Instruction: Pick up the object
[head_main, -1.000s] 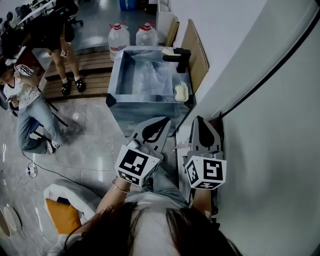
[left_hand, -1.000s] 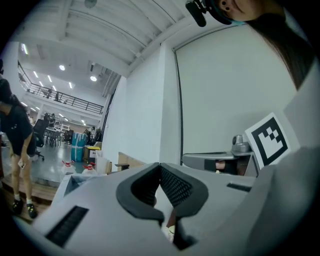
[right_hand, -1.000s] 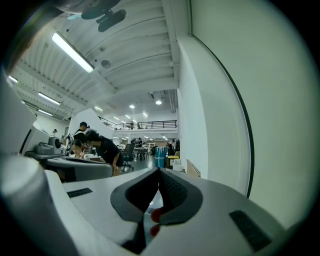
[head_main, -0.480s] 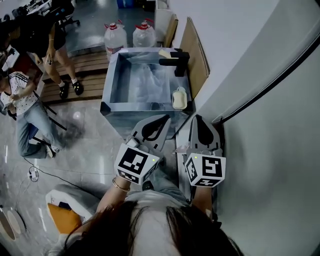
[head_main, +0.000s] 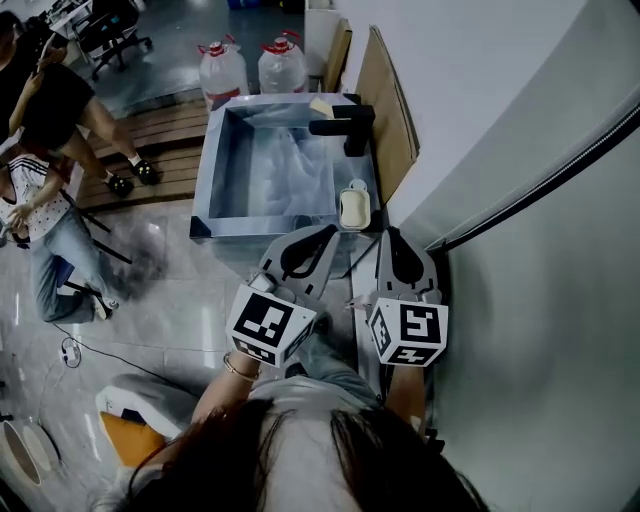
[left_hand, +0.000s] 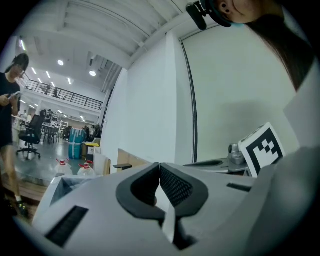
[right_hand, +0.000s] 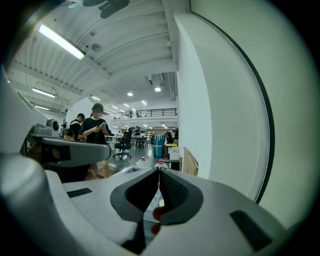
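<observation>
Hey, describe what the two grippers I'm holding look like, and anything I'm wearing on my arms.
The left gripper and right gripper both have pale grey, wedge-shaped plastic shells. Their black fingers have ribbed pads. Each gripper carries a white cube printed with black square markers. A thin bracelet is worn on the left wrist. No cables show.

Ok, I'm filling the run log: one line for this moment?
left gripper shut, empty | right gripper shut, empty | both held short of basin
</observation>
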